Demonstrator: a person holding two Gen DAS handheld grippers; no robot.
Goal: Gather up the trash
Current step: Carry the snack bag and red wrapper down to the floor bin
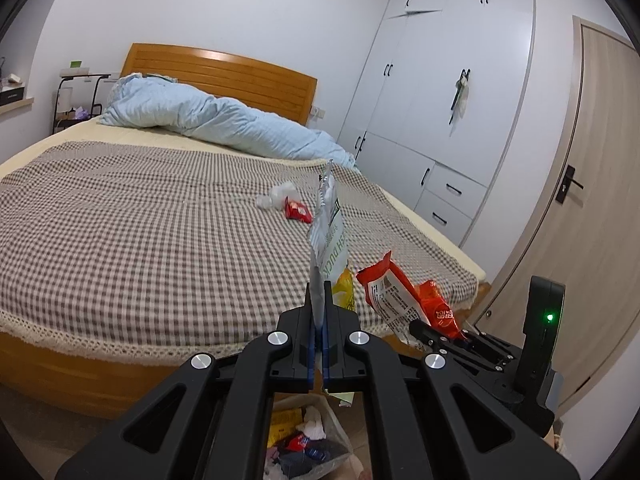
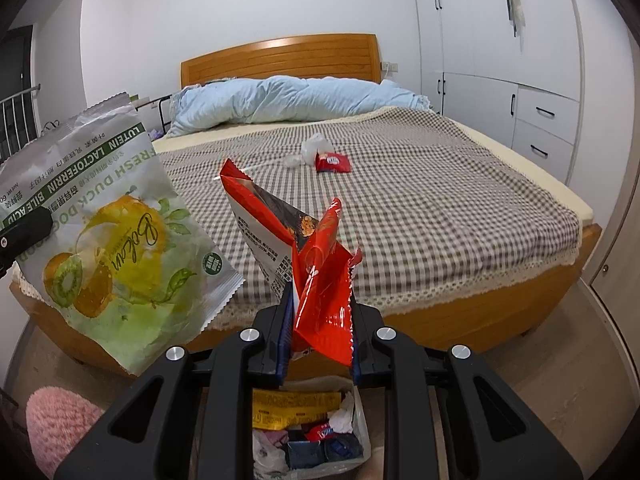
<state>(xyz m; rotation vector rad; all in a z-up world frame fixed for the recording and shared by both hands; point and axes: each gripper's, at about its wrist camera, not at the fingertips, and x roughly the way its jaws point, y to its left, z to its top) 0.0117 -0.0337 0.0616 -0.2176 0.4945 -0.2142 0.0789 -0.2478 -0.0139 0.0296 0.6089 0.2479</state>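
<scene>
- Left gripper (image 1: pixel 319 300): clamped on the green-and-white snack bag (image 1: pixel 329 236), held upright before the bed's (image 1: pixel 120 220) foot edge.
- Right gripper (image 2: pixel 318 312): closed on red wrappers (image 2: pixel 320 276).
- A red packet (image 2: pixel 333 162) and crumpled plastic (image 2: pixel 316 146) are seen mid-bed.
- A trash bin (image 2: pixel 362 420) with wrappers is seen below both grippers.
</scene>
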